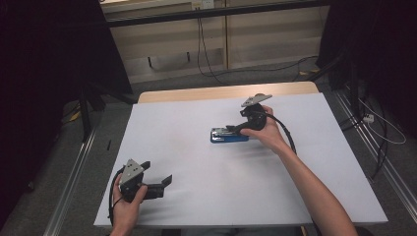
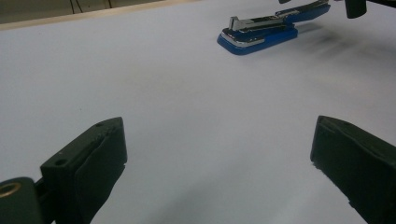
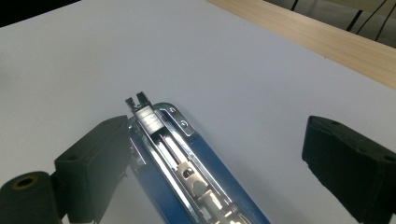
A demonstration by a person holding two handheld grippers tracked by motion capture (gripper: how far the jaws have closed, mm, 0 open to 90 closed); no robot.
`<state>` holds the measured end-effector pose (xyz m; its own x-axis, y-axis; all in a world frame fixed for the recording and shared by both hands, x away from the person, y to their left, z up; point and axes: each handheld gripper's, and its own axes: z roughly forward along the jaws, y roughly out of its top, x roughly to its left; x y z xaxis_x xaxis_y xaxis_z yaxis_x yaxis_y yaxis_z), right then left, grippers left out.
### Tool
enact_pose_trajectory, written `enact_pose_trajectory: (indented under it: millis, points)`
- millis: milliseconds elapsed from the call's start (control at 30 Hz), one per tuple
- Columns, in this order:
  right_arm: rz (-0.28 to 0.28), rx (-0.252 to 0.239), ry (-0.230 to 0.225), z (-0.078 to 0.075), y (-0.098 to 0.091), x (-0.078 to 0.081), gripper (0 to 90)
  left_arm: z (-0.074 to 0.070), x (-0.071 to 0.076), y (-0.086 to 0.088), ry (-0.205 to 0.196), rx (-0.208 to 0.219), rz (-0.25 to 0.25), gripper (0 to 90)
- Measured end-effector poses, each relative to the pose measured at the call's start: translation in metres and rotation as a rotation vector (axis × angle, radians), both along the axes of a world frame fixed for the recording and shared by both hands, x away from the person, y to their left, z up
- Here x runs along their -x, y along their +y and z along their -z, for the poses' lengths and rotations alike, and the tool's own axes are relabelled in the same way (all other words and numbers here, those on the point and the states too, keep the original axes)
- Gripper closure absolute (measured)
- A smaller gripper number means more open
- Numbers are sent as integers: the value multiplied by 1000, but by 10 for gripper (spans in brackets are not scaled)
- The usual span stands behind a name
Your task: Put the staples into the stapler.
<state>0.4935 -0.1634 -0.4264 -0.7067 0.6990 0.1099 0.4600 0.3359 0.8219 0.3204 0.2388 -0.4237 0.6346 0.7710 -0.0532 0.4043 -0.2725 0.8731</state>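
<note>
Stapler [image 3: 196, 172], blue plastic with its chrome magazine exposed, lies between the released right tongs [image 3: 215, 154]; left tongs [image 2: 219, 158] gape idle, well apart. Reclosing likely remains.

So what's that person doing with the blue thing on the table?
A person holds a gripper in each hand at a white table. The right gripper is at a blue stapler lying near the middle of the table. Its top is swung open, so the metal staple track shows. The jaws stand wide apart around the stapler and do not squeeze it. The left gripper waits open near the front edge of the table, well away from the stapler, with nothing in it.
</note>
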Motion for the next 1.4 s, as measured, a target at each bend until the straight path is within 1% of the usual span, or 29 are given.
enact_pose_trajectory:
  millis: [133, 200, 267, 333, 367, 500, 567, 600, 700, 733, 867, 933, 1000, 1033, 1167, 1267, 1367, 1400]
  points:
    - [39, -15, -24, 0, -3, 5, 80, 0, 0, 0, 2, 0, -1, 38]
    - [59, -19, -28, 0, -4, 7, 63, 0, 0, 1, 0, -4, -5, 38]
    - [81, -16, -32, 0, -5, 10, 46, 0, 0, 0, 1, 1, -9, 38]
    - [94, -11, -42, -1, -6, 13, 49, 0, 0, 0, 2, 3, -8, 38]
    - [104, -14, -49, -1, -7, 15, 49, 0, 0, 1, 3, -7, -7, 38]
    - [136, -31, -58, -2, -12, 21, 57, 1, 0, 0, 7, 7, -9, 38]
    - [143, -31, -68, -3, -14, 23, 69, 1, 0, 0, 8, 11, -13, 38]
    - [147, -34, -65, -4, -16, 24, 70, 1, 0, 0, 9, 12, -13, 38]
    - [165, -36, -98, -4, -20, 30, 89, 1, 1, 1, 9, 15, -18, 38]
    - [173, -34, -101, -4, -21, 31, 87, 1, 1, 2, 7, 15, -11, 38]
    - [203, -37, -115, -5, -27, 38, 79, 1, 0, 3, 15, 17, -19, 38]
    - [213, -42, -119, -6, -30, 41, 71, 2, -1, 3, 19, 27, -18, 37]
    - [222, -49, -126, -6, -32, 44, 70, 3, -1, 3, 17, 24, -24, 38]
    - [223, -51, -124, -6, -33, 45, 65, 3, -2, 4, 15, 12, -21, 38]
    - [251, -47, -133, -5, -36, 48, 33, 3, -2, 4, 13, 10, -21, 37]
    - [259, -61, -125, -4, -38, 51, 34, 2, -2, 4, 9, 5, -21, 38]
    - [268, -62, -142, -4, -41, 58, 35, 1, -2, 3, 8, 2, -14, 38]
    - [274, -63, -144, -4, -42, 61, 35, 0, -1, 2, 4, 2, -18, 38]
